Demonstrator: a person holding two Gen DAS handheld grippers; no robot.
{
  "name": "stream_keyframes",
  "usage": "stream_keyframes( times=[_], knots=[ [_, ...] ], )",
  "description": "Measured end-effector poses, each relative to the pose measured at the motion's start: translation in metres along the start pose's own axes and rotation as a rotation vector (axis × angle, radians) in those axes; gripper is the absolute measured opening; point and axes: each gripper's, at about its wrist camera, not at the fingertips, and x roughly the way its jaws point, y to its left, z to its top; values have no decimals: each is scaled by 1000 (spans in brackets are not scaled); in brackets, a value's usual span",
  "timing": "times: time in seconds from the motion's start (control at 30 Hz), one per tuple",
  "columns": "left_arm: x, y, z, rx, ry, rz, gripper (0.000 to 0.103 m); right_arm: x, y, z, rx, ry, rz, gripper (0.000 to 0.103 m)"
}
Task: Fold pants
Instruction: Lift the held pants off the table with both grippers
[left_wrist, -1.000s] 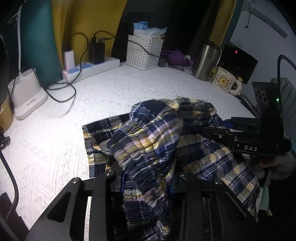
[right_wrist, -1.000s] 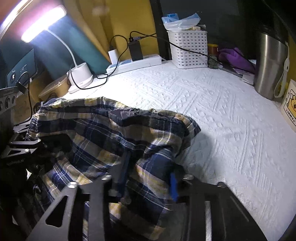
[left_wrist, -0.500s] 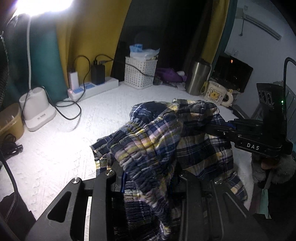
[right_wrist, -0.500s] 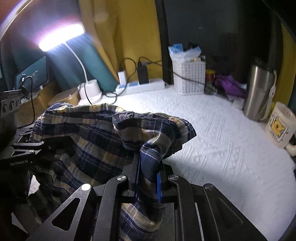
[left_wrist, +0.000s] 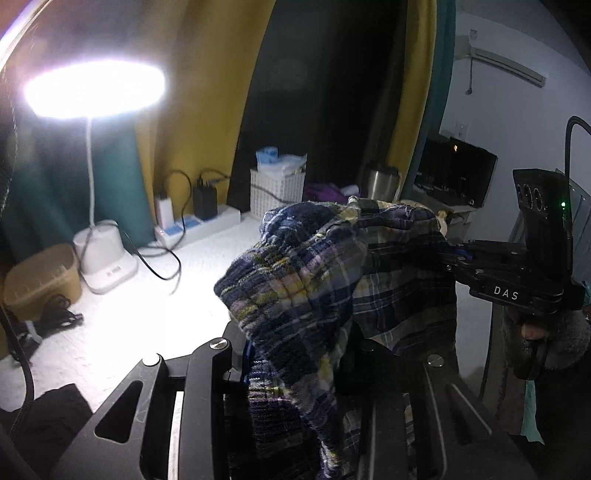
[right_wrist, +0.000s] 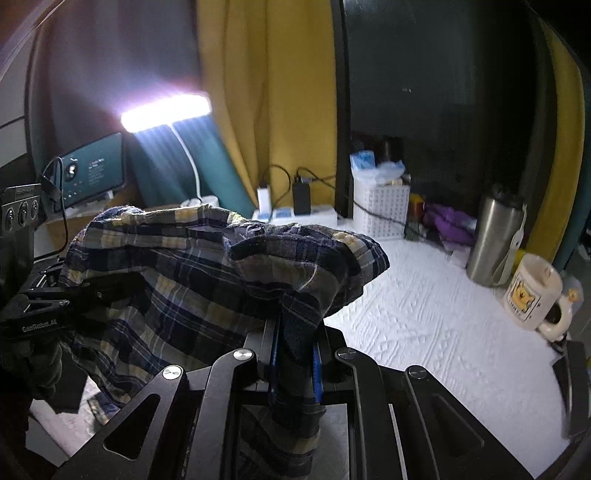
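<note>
The plaid pants (right_wrist: 207, 280) look light, soft and floppy; both the left gripper (left_wrist: 295, 373) and the right gripper (right_wrist: 295, 362) are clamped on bunched cloth. The gathered waistband (left_wrist: 295, 280) seems the firmest hold.

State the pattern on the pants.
The pants are plaid: navy with yellow and white; clearest in the right wrist view.

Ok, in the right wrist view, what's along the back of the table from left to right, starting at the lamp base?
Lamp base → white charger → black charger → white basket → purple cloth → steel tumbler → cartoon mug.
</note>
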Motion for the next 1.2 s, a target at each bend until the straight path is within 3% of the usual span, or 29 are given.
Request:
stream_keyframes(
  times=[0.53, 0.7, 0.9, 1.2],
  knots=[
    [-96, -21, 11, 32, -214, 48, 30, -84, 53, 37, -132, -183, -2, 12],
    [-111, -25, 10, 46, -253, 57, 30, -94, 59, 41, -156, -200, -14, 12],
    [-79, -20, 8, 50, -187, 25, 30, -79, 40, 22, -101, -156, -39, 12],
    [16, -28, 16, 81, 1, -47, 30, -34, -21, -16, 42, -41, -78, 12]
  ],
)
